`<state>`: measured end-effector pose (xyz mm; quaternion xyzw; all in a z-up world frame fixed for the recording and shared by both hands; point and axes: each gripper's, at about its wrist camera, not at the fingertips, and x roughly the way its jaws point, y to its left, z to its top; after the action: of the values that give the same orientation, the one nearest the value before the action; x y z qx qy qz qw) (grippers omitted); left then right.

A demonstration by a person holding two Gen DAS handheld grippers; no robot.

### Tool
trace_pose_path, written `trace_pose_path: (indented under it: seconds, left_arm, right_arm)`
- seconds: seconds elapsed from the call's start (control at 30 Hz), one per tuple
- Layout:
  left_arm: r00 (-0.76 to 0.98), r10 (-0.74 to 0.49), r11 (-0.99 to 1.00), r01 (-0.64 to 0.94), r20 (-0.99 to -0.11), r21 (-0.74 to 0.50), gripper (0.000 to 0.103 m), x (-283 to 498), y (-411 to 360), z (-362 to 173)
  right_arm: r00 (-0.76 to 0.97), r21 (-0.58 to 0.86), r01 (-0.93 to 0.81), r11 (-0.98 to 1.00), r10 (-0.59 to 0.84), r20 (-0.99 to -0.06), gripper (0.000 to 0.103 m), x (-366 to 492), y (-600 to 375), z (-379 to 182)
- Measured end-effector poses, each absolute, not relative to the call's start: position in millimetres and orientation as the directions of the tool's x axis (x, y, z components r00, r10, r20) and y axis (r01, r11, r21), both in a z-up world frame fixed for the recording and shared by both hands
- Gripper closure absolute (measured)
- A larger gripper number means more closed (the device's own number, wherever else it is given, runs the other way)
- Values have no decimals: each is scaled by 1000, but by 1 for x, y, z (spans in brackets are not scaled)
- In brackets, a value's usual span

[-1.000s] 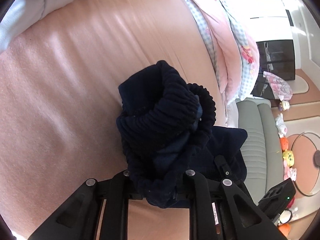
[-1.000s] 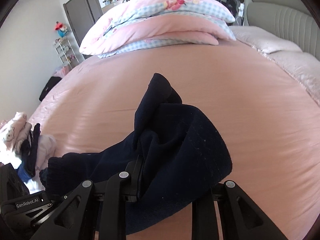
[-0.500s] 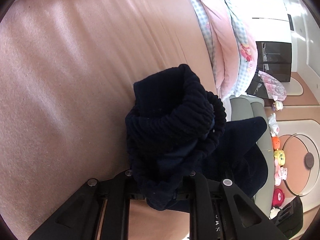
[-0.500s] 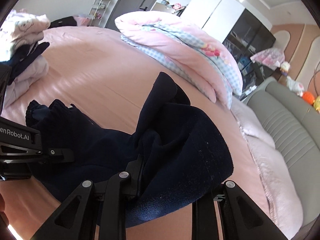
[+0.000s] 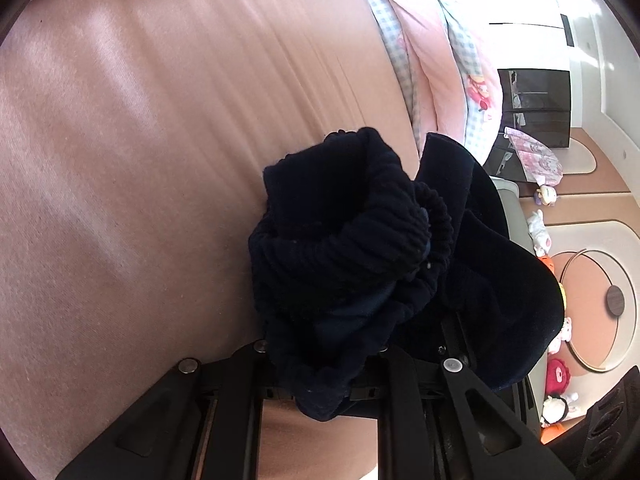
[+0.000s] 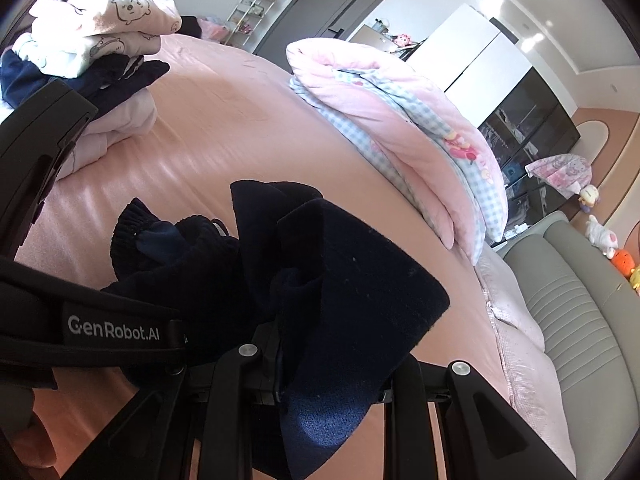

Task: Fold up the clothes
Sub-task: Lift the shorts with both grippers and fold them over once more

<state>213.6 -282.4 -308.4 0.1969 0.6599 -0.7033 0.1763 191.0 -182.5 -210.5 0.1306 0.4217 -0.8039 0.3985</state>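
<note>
A dark navy garment (image 5: 344,264) with a ribbed elastic band hangs bunched above the pink bed sheet (image 5: 140,160). My left gripper (image 5: 320,384) is shut on its ribbed end. My right gripper (image 6: 320,380) is shut on another flat part of the same garment (image 6: 352,304). The left gripper's black body (image 6: 100,328) shows close at the left of the right wrist view, so the two grippers are side by side. The fingertips of both are hidden by cloth.
A stack of folded clothes (image 6: 92,48) lies on the bed at the far left. A folded pink and blue checked duvet (image 6: 400,128) lies across the bed. A grey padded headboard (image 6: 580,320) and soft toys (image 5: 556,372) are to the right.
Both grippers have swung round with the garment and come closer together. The folded stack has come into the right wrist view. The cloth's flat part now hangs nearer the left gripper.
</note>
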Motion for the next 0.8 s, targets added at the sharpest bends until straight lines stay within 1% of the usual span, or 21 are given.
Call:
trace_pose_path:
  seconds: [0.2,0.27,0.37,0.47,0.53,0.6,0.7,0.8]
  left_arm:
    - [-864,53,-49,499,-501,-865,89,212,-287,-305]
    - [-846,63,-82,524,-529,-848,89,212,-286,-296]
    - [-800,54,-166,583,-597,-796,86,214,-285,-274]
    - [-775,50,-199,610,-630,-767,81,223,-286,-259]
    - [-758,47,-220,627,-651,-747,72,229,-286,-250]
    - [-757,43,-228,628,-652,-744,68,238,-283,-245]
    - [-754,26,-252,631,-657,-734,66,247,-280,-237]
    - [-698,-8,-299,685,-716,-665,65,245,-281,-227]
  right_arm:
    - [-589,-514,801,-308,-559,-583,81,186,-181,-213]
    - [-589,-518,800,-302,-561,-582,81,187,-181,-214]
    - [-576,-513,808,-289,-570,-587,81,189,-181,-217]
    - [-566,-506,815,-282,-573,-592,79,190,-183,-219]
    - [-568,-511,813,-280,-576,-588,79,191,-183,-219]
    - [-563,-511,815,-274,-584,-585,79,192,-183,-218]
    - [-556,-508,819,-266,-585,-590,79,194,-184,-219]
    - [-540,-497,829,-255,-593,-597,78,196,-183,-218]
